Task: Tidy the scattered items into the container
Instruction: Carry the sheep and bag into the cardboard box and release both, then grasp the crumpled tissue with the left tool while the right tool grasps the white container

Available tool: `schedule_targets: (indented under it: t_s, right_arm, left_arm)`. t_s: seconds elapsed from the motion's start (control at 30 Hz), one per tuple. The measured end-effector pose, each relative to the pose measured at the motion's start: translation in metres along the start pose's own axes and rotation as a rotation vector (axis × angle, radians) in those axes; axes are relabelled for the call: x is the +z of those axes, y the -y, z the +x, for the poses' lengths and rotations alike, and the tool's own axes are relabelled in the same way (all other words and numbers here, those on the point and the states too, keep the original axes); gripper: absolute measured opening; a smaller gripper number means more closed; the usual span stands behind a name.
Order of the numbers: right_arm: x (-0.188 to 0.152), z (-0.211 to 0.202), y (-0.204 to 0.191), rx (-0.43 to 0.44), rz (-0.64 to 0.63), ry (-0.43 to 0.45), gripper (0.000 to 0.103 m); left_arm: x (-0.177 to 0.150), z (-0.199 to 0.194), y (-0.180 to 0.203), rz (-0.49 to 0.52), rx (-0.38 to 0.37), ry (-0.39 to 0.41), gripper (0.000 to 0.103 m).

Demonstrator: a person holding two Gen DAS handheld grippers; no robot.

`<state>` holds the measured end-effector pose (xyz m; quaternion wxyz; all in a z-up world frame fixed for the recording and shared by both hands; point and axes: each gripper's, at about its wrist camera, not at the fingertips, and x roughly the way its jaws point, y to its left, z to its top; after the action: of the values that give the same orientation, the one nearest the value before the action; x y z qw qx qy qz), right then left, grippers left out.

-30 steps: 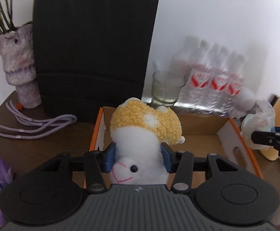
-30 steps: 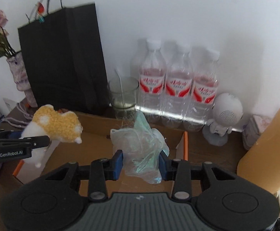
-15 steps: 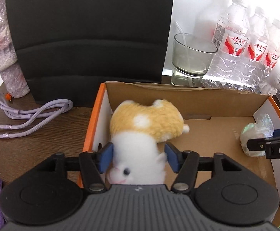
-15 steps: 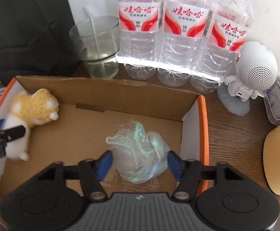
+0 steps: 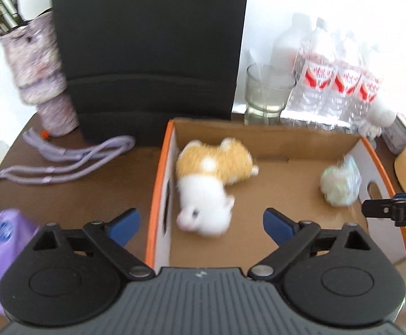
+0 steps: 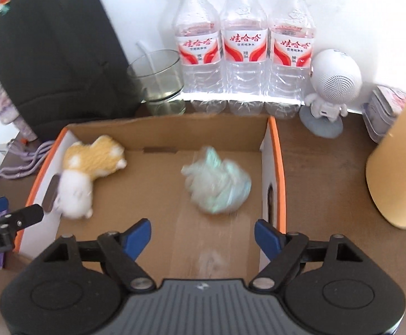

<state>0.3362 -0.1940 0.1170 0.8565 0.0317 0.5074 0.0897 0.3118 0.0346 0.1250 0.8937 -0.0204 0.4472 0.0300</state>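
Cardboard box (image 5: 270,139) now holds both items: your left gripper (image 5: 201,222) has just spread, releasing the plush toy (image 5: 208,184) by its left wall; your right gripper (image 6: 203,236), likewise opened, freed the crumpled bag (image 6: 219,187) near its right wall.

The box (image 6: 163,136) is matt brown cardboard, and the toy (image 6: 91,173) inside it is fluffy plush. The bag (image 6: 219,187) is thin crinkled plastic; the worktop (image 6: 323,184) is dark wood-grain.
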Motion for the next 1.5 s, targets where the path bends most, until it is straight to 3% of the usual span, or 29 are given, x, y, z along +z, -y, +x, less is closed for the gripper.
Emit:
schedule_targets:
  t_s: [0.07, 0.13, 0.23, 0.3, 0.4, 0.6, 0.7, 0.83, 0.93, 1.0, 1.13, 1.27, 1.37, 1.43, 1.5]
  right_arm:
    - [-0.018, -0.014, -0.007, -0.004, -0.013, 0.039, 0.080]
    - [-0.039, -0.031, -0.016, -0.012, -0.045, 0.127, 0.081]
    - [-0.079, -0.060, -0.028, -0.017, -0.118, 0.333, 0.085]
    - [-0.109, -0.075, -0.033, 0.004, -0.163, 0.489, 0.088]
    - [-0.145, -0.093, -0.032, 0.023, -0.171, 0.646, 0.093]
    - [-0.191, -0.119, -0.025, 0.005, -0.135, 0.744, 0.093]
    - [-0.222, -0.129, -0.024, -0.002, -0.113, 0.753, 0.093]
    - [-0.297, -0.147, -0.025, -0.101, -0.047, 0.664, 0.093]
    - [-0.374, -0.161, -0.016, -0.030, 0.012, 0.673, 0.103]
    - [-0.401, -0.158, -0.011, 0.018, 0.039, 0.626, 0.103]
    - [-0.402, -0.150, -0.018, -0.050, -0.030, 0.614, 0.103]
    - [-0.379, -0.140, -0.025, -0.030, -0.015, 0.575, 0.103]
    - [-0.365, -0.123, -0.043, -0.067, -0.092, 0.539, 0.103]
    - [-0.353, -0.110, -0.054, -0.058, -0.139, 0.521, 0.103]
    - [-0.338, -0.099, -0.061, -0.043, -0.148, 0.517, 0.103]
  left_arm:
    - [-0.014, -0.019, -0.003, -0.014, 0.006, 0.059, 0.102]
    - [-0.032, -0.042, -0.004, -0.001, 0.010, 0.169, 0.103]
    - [-0.066, -0.069, -0.004, 0.046, -0.026, 0.340, 0.103]
    - [-0.088, -0.080, -0.011, 0.031, -0.081, 0.411, 0.103]
    - [-0.120, -0.095, -0.018, -0.015, -0.104, 0.537, 0.103]
    - [-0.178, -0.132, -0.018, 0.049, -0.063, 0.676, 0.103]
    - [-0.214, -0.152, -0.014, 0.099, -0.061, 0.662, 0.103]
    - [-0.293, -0.171, -0.010, 0.111, 0.026, 0.530, 0.103]
    - [-0.364, -0.190, -0.015, 0.107, -0.099, 0.518, 0.103]
    - [-0.379, -0.190, -0.013, 0.121, -0.146, 0.465, 0.103]
    - [-0.365, -0.175, 0.001, 0.164, -0.140, 0.483, 0.103]
    - [-0.342, -0.136, 0.017, 0.135, -0.087, 0.350, 0.103]
    - [-0.341, -0.126, 0.017, 0.135, -0.136, 0.356, 0.102]
    - [-0.340, -0.123, 0.016, 0.118, -0.150, 0.344, 0.092]
    - [-0.339, -0.119, 0.011, 0.110, -0.161, 0.328, 0.061]
